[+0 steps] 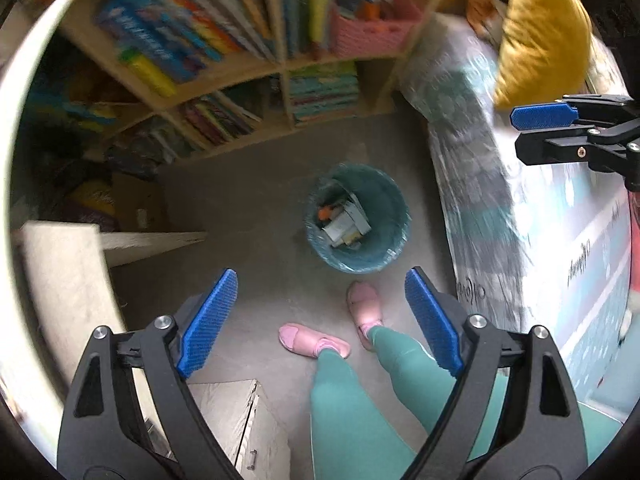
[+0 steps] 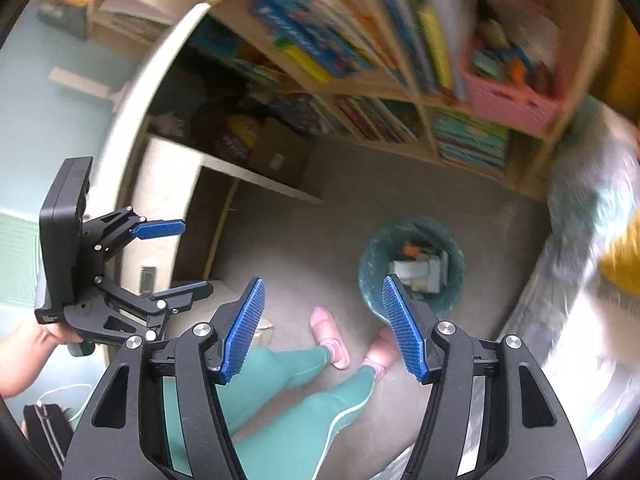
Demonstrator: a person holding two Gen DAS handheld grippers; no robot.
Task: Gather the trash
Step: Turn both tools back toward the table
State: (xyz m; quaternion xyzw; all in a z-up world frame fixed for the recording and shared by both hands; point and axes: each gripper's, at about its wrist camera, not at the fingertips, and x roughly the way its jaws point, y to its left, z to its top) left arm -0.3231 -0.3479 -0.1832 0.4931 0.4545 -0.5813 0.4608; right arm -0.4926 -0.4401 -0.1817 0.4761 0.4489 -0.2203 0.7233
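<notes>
A teal waste bin (image 1: 384,204) stands on the grey floor and holds several pieces of trash (image 1: 344,220), paper and an orange item. It also shows in the right wrist view (image 2: 370,280). My left gripper (image 1: 320,320) is open and empty, high above the floor, just nearer than the bin. My right gripper (image 2: 320,328) is open and empty, also high above the floor. The right gripper shows at the right edge of the left wrist view (image 1: 536,136), and the left gripper shows at the left of the right wrist view (image 2: 184,256).
A wooden bookshelf (image 1: 280,68) with books and a pink basket (image 1: 372,28) stands behind the bin. A bed (image 1: 560,220) with a yellow pillow (image 1: 544,28) is on the right. A white desk (image 1: 60,280) is on the left. The person's legs in pink slippers (image 1: 312,340) stand near the bin.
</notes>
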